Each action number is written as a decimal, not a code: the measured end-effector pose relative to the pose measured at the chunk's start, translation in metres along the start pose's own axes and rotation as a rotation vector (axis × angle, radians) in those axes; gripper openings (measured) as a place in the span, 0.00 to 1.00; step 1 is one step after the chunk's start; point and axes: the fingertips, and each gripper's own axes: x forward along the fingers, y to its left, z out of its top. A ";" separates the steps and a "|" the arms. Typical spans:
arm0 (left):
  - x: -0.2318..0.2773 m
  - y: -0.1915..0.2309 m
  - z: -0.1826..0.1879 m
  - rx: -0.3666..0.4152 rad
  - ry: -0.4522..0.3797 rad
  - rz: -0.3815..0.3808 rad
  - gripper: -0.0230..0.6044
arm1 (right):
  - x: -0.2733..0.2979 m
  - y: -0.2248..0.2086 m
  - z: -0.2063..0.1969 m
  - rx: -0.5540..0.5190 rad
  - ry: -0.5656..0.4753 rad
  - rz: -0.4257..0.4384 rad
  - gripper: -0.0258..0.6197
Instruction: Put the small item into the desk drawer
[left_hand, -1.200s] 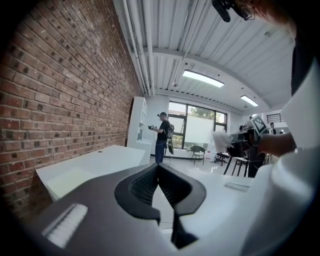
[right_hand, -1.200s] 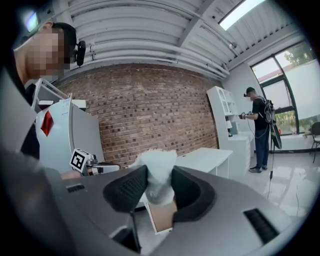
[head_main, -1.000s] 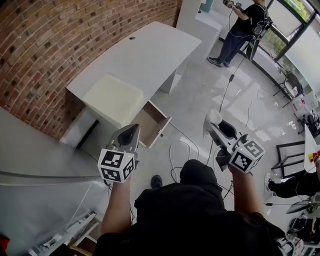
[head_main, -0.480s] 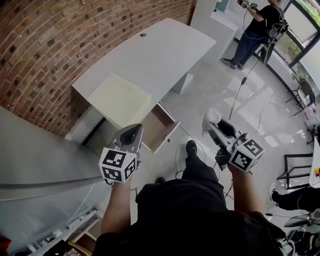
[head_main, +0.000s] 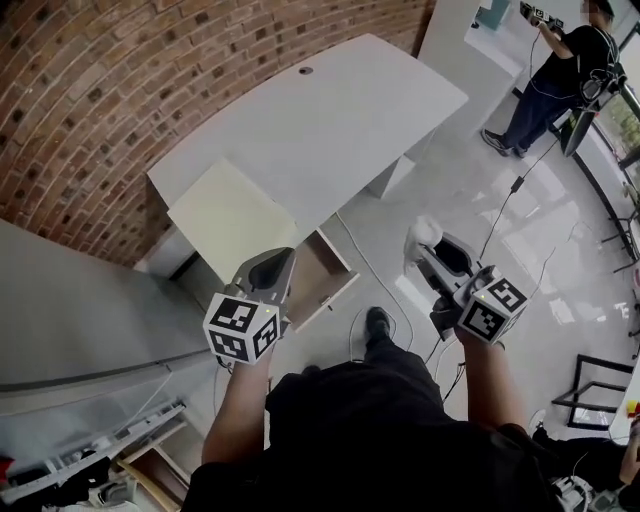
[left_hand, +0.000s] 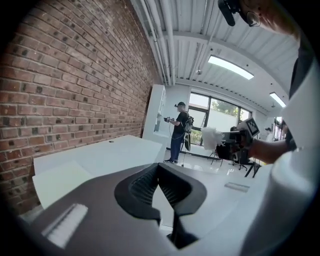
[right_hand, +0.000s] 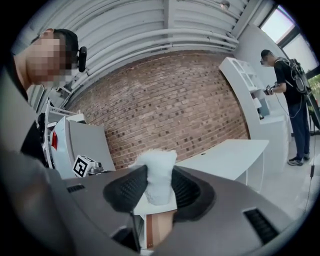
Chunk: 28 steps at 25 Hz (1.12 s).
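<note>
A small white fluffy item (head_main: 424, 236) sticks up between the jaws of my right gripper (head_main: 428, 248), which is shut on it above the floor, right of the desk drawer. In the right gripper view the item (right_hand: 159, 172) fills the gap between the black pads. The open drawer (head_main: 322, 272), wood-lined, juts from the pale-topped pedestal (head_main: 232, 215) under the white desk (head_main: 330, 115). My left gripper (head_main: 268, 276) hangs just left of the drawer, its jaws shut with nothing in them. The left gripper (left_hand: 159, 167) view looks along the desk.
A brick wall (head_main: 120, 90) runs behind the desk. Cables (head_main: 352, 330) lie on the glossy floor by my shoe (head_main: 378, 322). Another person (head_main: 560, 70) stands at the far right near a white column (head_main: 445, 30). A grey panel (head_main: 70, 300) sits at my left.
I have stepped toward the desk: desk and drawer now sit closer and more central in the head view. Both grippers keep their pose, the right one still holding the white item.
</note>
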 end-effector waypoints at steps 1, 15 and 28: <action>0.016 -0.006 0.004 0.000 0.010 -0.002 0.05 | 0.001 -0.015 0.004 0.004 0.007 0.011 0.27; 0.093 -0.018 0.006 -0.119 0.097 0.250 0.06 | 0.021 -0.114 -0.025 0.065 0.206 0.265 0.26; 0.055 0.002 -0.034 -0.242 0.060 0.449 0.06 | 0.058 -0.096 -0.053 -0.025 0.340 0.439 0.26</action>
